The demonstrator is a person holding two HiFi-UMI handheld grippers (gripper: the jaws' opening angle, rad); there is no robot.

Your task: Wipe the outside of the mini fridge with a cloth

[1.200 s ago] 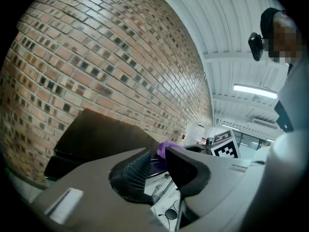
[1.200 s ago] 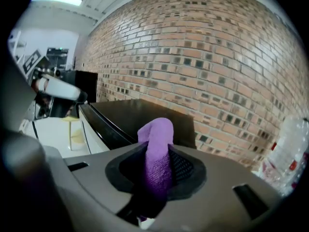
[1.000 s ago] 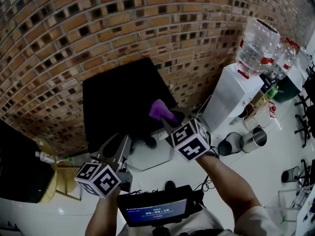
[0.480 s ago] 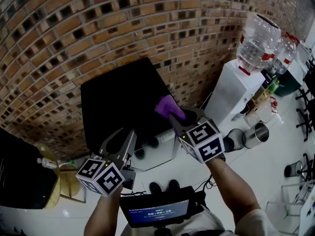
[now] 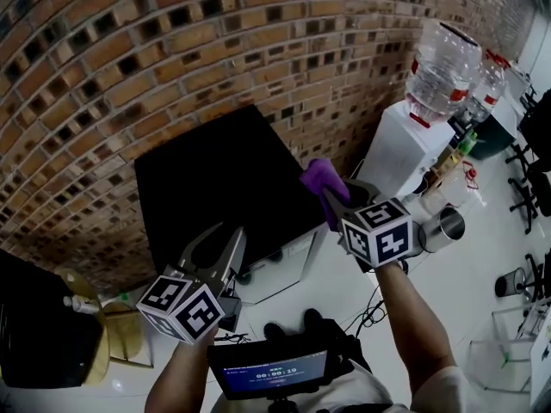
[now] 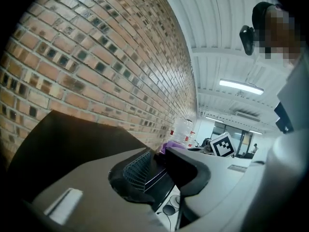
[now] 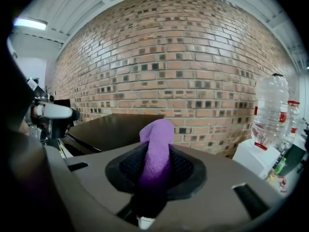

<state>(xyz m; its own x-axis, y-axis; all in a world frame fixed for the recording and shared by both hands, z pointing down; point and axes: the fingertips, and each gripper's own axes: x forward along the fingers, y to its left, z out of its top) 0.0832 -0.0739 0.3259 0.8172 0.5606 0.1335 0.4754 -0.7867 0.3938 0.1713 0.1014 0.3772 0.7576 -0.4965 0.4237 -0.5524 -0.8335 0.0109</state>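
Observation:
The black mini fridge (image 5: 215, 179) stands against the brick wall, and I look down on its top. My right gripper (image 5: 331, 198) hovers at the fridge's right edge, shut on a purple cloth (image 5: 320, 179) that sticks out past the fingertips. In the right gripper view the cloth (image 7: 157, 144) stands up between the pads of that gripper (image 7: 154, 173), with the fridge (image 7: 111, 127) to its left. My left gripper (image 5: 219, 235) is at the fridge's front edge, open with nothing between its fingers. In the left gripper view this gripper (image 6: 159, 158) shows a gap between its jaws, and the fridge (image 6: 67, 139) lies to the left.
A white water dispenser (image 5: 392, 157) with a clear bottle (image 5: 443, 67) stands right of the fridge. A metal bin (image 5: 439, 226) sits on the floor near it. A dark cabinet (image 5: 34, 317) and a yellow object (image 5: 95, 334) are at the left. Cables lie on the white floor.
My right gripper has carried the purple cloth rightward, from over the fridge's top to its right edge. The left gripper has shifted slightly along the fridge's front.

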